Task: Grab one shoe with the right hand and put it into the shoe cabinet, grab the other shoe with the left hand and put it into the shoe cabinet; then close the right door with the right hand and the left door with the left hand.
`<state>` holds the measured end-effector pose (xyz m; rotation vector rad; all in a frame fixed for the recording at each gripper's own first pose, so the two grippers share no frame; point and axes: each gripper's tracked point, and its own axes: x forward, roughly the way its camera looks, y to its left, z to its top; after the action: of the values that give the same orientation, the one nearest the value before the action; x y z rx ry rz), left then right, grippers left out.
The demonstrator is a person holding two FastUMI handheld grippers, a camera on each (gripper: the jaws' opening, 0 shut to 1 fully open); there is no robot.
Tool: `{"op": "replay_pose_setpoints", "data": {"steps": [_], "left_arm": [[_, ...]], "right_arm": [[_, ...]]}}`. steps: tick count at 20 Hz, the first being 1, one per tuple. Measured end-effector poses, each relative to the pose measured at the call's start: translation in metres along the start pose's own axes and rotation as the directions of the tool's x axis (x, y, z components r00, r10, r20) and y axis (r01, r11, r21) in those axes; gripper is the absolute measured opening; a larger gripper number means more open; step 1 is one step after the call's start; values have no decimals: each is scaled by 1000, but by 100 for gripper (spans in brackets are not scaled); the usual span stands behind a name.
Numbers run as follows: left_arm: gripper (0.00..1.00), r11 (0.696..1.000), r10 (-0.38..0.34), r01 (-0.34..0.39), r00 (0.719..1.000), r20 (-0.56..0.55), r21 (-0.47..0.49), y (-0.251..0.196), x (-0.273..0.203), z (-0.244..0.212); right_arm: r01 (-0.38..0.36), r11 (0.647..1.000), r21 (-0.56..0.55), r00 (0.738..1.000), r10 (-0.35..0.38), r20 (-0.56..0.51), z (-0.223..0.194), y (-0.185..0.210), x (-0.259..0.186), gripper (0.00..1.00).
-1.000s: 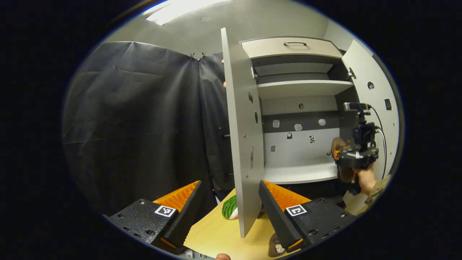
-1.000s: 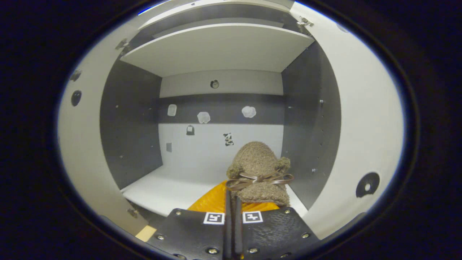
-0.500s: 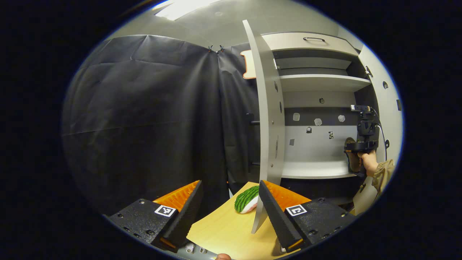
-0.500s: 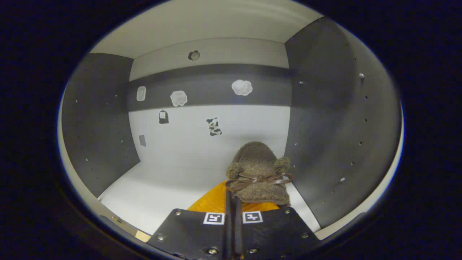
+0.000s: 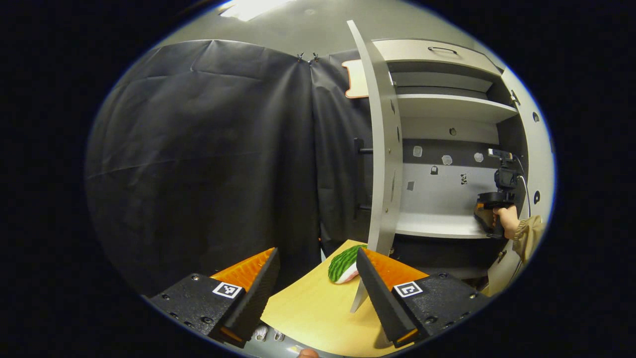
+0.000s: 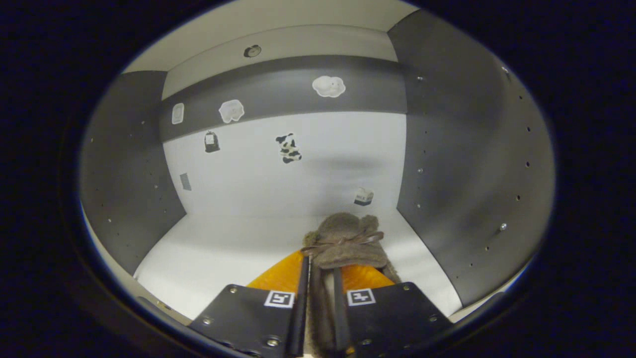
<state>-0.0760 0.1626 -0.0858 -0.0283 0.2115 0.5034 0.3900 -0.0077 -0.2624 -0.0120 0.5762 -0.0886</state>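
Observation:
A brown fuzzy shoe (image 6: pixel 345 241) with a thin bow lies on the white floor (image 6: pixel 228 248) of the shoe cabinet's lower compartment, near its right wall. My right gripper (image 6: pixel 320 278) is inside the cabinet and stands open, its fingers slightly parted with the shoe's heel between them. From the left gripper view, that right gripper (image 5: pixel 492 209) and the hand (image 5: pixel 507 219) holding it reach into the cabinet. Both cabinet doors stand open: the left door (image 5: pixel 385 149) edge-on, the right door (image 5: pixel 534 149) beyond. My left gripper (image 5: pixel 315 293) hangs open and holds nothing, above a wooden table (image 5: pixel 318 308).
A green striped object (image 5: pixel 343 263) lies on the table by the foot of the left door. An upper shelf (image 5: pixel 447 107) and a drawer (image 5: pixel 432 52) sit above the compartment. Small stickers dot the cabinet's back wall (image 6: pixel 298 169).
The right gripper went deeper into the cabinet, lowered the shoe onto the floor, and its fingers parted. The left gripper drew back from the cabinet, staying open.

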Motion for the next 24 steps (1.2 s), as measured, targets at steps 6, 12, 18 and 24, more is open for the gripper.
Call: {"op": "replay_pose_setpoints", "data": {"steps": [6, 12, 18, 24], "left_arm": [[95, 999, -44, 44, 999, -8, -6, -6, -4, -6], [96, 990, -137, 137, 990, -44, -17, -23, -6, -21], [96, 963, -261, 267, 954, -146, 24, -52, -3, -63], [96, 905, -398, 425, 869, -294, 32, -95, -12, -131]], "right_arm": [[-26, 998, -53, 1000, 26, 1, -4, 11, -35, 51], [-70, 995, -68, 993, 75, 86, 12, 16, -106, 58], [-113, 991, -71, 969, 125, 211, 47, 22, -207, 57], [-126, 988, -94, 939, 149, 311, 74, 20, -298, 54]]}}
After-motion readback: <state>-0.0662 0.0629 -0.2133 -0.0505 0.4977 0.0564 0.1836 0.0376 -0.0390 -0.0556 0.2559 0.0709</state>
